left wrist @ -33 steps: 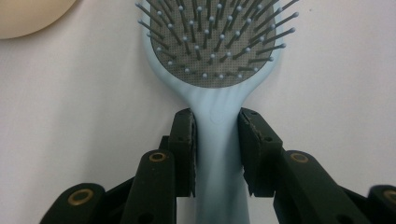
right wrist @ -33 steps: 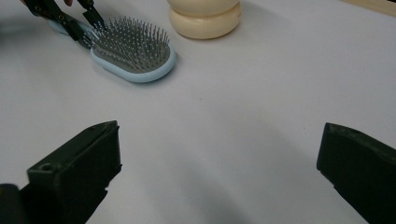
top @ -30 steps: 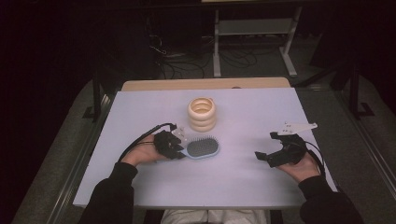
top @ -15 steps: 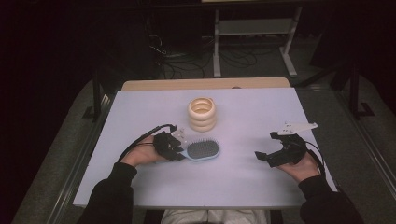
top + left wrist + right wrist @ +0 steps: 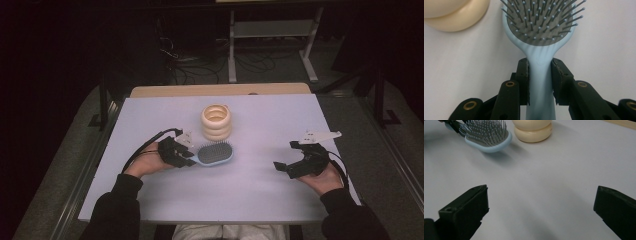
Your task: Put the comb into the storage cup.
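A light blue hairbrush (image 5: 216,152) with its bristles up is held by its handle just above the white table (image 5: 260,185), left of the middle. My left gripper (image 5: 189,159) is shut on that handle; in the left gripper view both pads press the handle (image 5: 540,75) below the bristle head (image 5: 541,20). A cream holder of stacked rings (image 5: 216,121) stands upright just behind the brush. My right gripper (image 5: 284,156) rests at the right side of the table, jaws wide open with nothing between them. From the right gripper view the hairbrush (image 5: 487,135) and the ring holder (image 5: 533,130) lie far ahead.
A wooden board (image 5: 220,90) runs along the table's far edge. A metal stand (image 5: 270,35) and cables stand on the dark floor behind. A broad stretch of bare table separates the two grippers.
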Demonstrator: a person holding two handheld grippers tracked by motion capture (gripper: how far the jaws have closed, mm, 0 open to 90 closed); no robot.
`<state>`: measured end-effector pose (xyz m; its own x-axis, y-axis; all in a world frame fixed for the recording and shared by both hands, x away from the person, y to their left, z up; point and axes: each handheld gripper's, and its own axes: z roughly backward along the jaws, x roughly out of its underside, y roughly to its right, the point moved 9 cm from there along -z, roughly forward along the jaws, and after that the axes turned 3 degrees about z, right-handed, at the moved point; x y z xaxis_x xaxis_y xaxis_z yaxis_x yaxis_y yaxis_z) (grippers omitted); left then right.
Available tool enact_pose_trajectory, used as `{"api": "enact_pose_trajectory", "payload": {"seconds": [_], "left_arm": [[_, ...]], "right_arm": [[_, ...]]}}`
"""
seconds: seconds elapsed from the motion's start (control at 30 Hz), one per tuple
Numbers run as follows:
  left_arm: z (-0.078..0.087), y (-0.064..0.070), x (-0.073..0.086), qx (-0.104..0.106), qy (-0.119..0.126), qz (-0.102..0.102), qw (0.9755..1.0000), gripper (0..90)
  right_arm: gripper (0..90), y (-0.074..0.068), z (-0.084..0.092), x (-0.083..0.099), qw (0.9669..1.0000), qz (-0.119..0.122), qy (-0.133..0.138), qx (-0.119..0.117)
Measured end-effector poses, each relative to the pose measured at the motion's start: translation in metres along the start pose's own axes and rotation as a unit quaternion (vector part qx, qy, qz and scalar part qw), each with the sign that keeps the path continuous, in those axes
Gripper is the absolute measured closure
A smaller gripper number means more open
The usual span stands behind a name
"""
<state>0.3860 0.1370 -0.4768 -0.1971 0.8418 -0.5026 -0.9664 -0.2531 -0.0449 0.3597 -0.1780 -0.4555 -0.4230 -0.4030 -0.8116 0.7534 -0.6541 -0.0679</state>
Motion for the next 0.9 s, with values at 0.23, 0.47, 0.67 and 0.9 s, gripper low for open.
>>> {"api": "enact_pose_trajectory", "payload": {"seconds": [0.23,0.47,0.67,0.9], "left_arm": [[0.016,-0.003,-0.003,-0.007,0.030,0.006,0.9995,70.3],[0.033,-0.007,-0.004,-0.023,0.051,0.016,0.9983,70.3],[0.049,-0.009,-0.008,-0.034,0.081,0.023,0.9959,70.3],[0.066,-0.010,-0.015,-0.059,0.097,0.011,0.9935,70.3]], "right_arm": [[0.0,-0.001,-0.001,0.000,1.0000,0.000,-0.002,-0.002],[0.0,0.000,0.001,0.001,1.0000,-0.003,-0.002,0.001],[0.0,0.002,0.004,0.001,0.9999,-0.012,0.003,0.005],[0.0,0.000,0.005,-0.003,1.0000,-0.003,0.002,0.007]]}}
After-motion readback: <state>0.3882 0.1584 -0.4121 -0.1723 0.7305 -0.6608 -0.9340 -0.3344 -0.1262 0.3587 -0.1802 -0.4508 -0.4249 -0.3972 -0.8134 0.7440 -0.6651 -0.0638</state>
